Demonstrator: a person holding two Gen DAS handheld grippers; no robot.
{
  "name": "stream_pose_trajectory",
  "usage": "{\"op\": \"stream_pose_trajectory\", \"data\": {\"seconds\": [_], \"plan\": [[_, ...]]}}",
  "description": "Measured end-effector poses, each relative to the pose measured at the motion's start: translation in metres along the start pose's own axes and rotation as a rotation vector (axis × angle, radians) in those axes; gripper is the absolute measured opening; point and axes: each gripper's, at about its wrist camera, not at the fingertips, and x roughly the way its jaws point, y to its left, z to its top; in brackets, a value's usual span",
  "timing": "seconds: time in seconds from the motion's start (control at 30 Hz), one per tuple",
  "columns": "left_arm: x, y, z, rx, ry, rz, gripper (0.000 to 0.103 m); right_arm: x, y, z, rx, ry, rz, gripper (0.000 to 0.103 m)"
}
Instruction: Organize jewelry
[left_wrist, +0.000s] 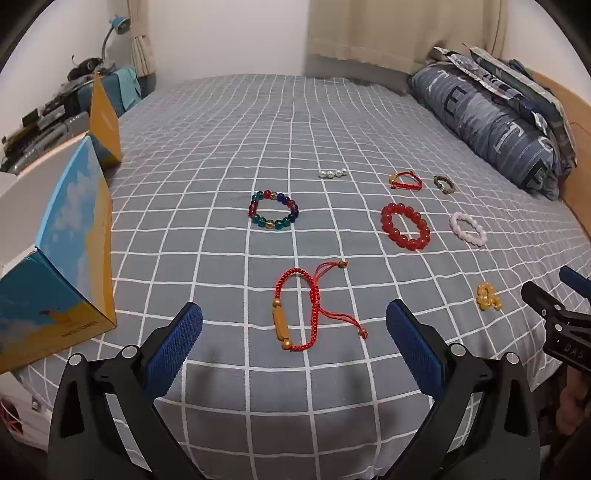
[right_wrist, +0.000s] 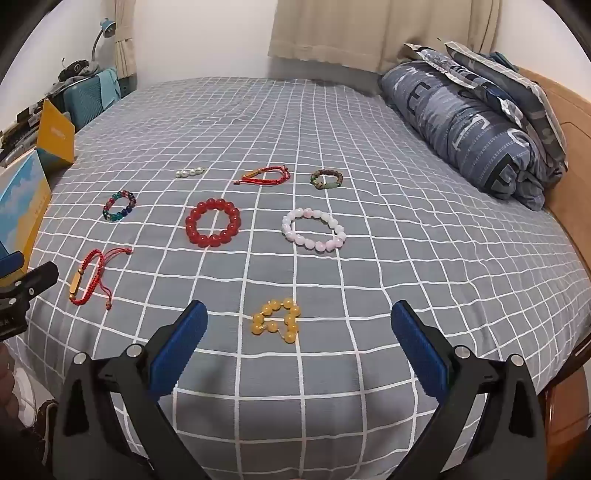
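Your one container is the open blue-and-yellow box (left_wrist: 62, 258) at the left edge of the bed, its flap raised; from either camera you cannot see into it, so its contents cannot be told. The bed (left_wrist: 295, 125) is covered by a grey sheet with a white grid, a rolled blue patterned quilt (right_wrist: 469, 122) lies along its right side against a wooden frame, beige curtains (right_wrist: 351, 29) hang behind, and a cluttered shelf with a blue lamp (left_wrist: 120, 26) stands at the far left. All the jewelry lies loose on the sheet, each piece apart from the others. The red bead bracelet (right_wrist: 213, 221) sits mid-bed with the pale pink bead bracelet (right_wrist: 314, 229) to its right. Directly ahead of your left gripper (left_wrist: 294, 319) lies the red cord bracelet (left_wrist: 303, 306) with a gold tube bead, and a second red cord bracelet (right_wrist: 264, 174) lies farther back. The multicoloured glass bead bracelet (left_wrist: 273, 210) rests near the middle-left, the brown-and-green bracelet (right_wrist: 327, 180) toward the quilt. The yellow bead bracelet (right_wrist: 279, 320), bunched up, lies between the fingers of your right gripper (right_wrist: 299, 319), not touched. Smallest is the short row of white pearls (left_wrist: 332, 173) at the back. Both tongs are spread wide and hold nothing, hovering over the near edge of the bed.
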Motion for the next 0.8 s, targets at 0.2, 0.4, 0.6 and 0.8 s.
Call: {"op": "stream_pose_trajectory", "data": {"seconds": [0.2, 0.4, 0.6, 0.8], "plan": [[0.0014, 0.0060, -0.0017, -0.006, 0.018, -0.035, 0.097, -0.0046, 0.0037, 0.0003, 0.002, 0.001, 0.011, 0.096], [0.0002, -0.0012, -0.0020, 0.003, 0.019, -0.016, 0.097, -0.0053, 0.0059, -0.0026, 0.006, 0.000, 0.017, 0.096], [0.0043, -0.0033, -0.0034, -0.005, 0.030, 0.001, 0.097, -0.0020, 0.0027, 0.0000, 0.009, 0.018, 0.022, 0.096], [0.0042, -0.0022, -0.0043, 0.002, 0.021, -0.009, 0.097, 0.0010, -0.0018, 0.0012, 0.012, 0.024, 0.024, 0.096]]}}
